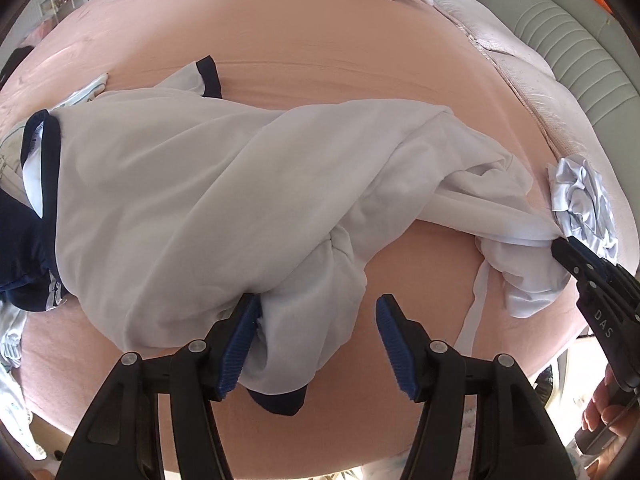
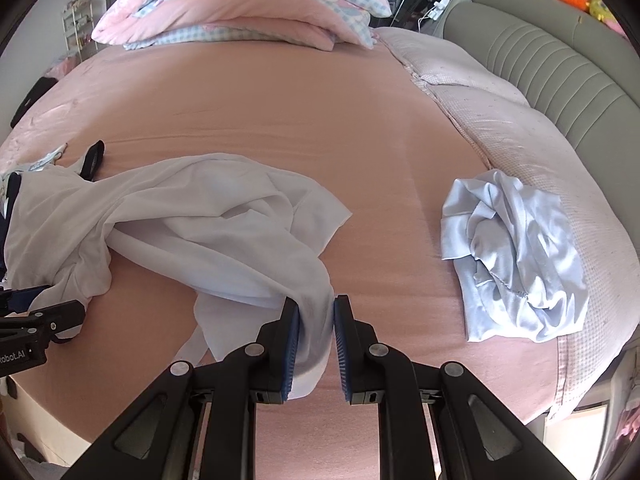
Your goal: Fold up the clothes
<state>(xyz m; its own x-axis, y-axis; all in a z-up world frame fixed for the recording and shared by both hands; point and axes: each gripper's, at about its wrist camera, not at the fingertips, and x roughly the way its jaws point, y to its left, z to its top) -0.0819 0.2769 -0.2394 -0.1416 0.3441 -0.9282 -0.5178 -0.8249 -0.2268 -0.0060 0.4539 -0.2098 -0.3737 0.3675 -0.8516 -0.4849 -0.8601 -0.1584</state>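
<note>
Pink bed (image 2: 280, 100): right gripper (image 2: 316, 344) pinches white shirt (image 2: 224, 232) (left gripper (image 1: 318, 344) agape).

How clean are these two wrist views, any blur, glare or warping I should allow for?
Left wrist view: sharp, evenly daylit, but strong fisheye bulges the bed and blacks out the corners; the white shirt looks slightly washed out. Right wrist view: same warping, soft shadow under the shirt, mild sheen on the pale blue garment; no motion blur.

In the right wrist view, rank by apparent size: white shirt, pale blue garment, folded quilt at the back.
1. White shirt, nearest the camera, which inflates it.
2. Folded quilt, though farthest away.
3. Pale blue garment.
</note>
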